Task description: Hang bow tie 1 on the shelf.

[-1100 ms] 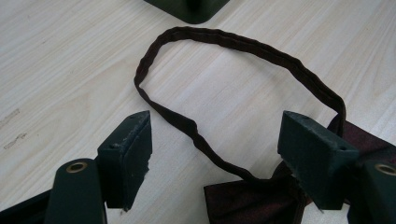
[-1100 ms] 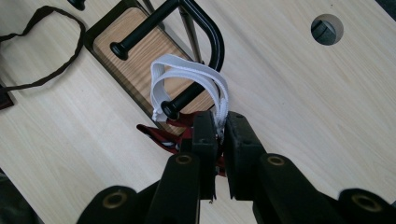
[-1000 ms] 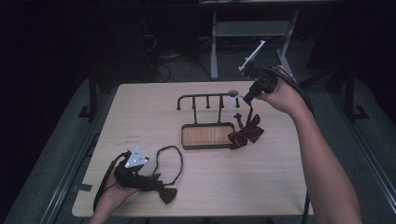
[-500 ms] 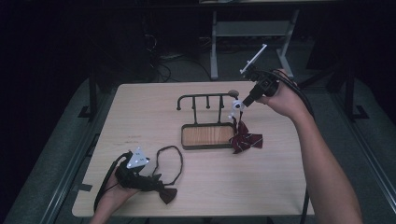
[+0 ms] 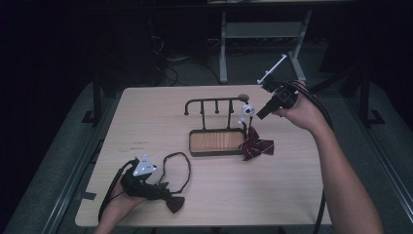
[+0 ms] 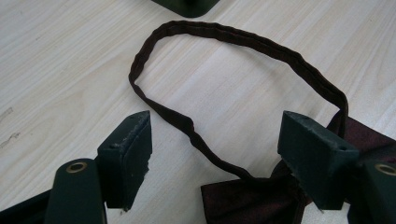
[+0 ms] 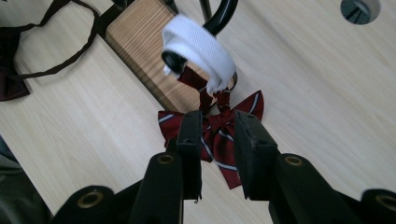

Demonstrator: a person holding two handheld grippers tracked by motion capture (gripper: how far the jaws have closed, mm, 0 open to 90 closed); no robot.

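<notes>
A dark metal rack (image 5: 216,127) with a wooden base stands on the light wooden table (image 5: 302,195), its top rail carrying short hooks. A red striped bow tie (image 7: 219,135) hangs from the hook at the rail's end by a white band (image 7: 201,44) looped over the hook's knob; the bow itself rests low against the corner of the rack's base, touching the table. A round hole (image 7: 359,9) in the table shows beyond the jaws of the right gripper (image 7: 217,154). The hook and the white band stand straight ahead of those jaws, above the bow.

The right gripper's jaws have just been opening and now stand a little apart, one on each side of the bow's knot. The bow lies beyond and below them; the pads do not press on it.

The left gripper (image 6: 217,158) rests low on the table with its jaws spread wide. A dark maroon bow tie (image 6: 252,200) lies between and just beneath them, its bow near the right-hand jaw and its neck loop (image 6: 224,35) reaching out ahead across the wood. The strap crosses the gap between the jaws, and neither pad pinches it. The corner of the rack's base sits farther ahead, beyond the loop.
</notes>
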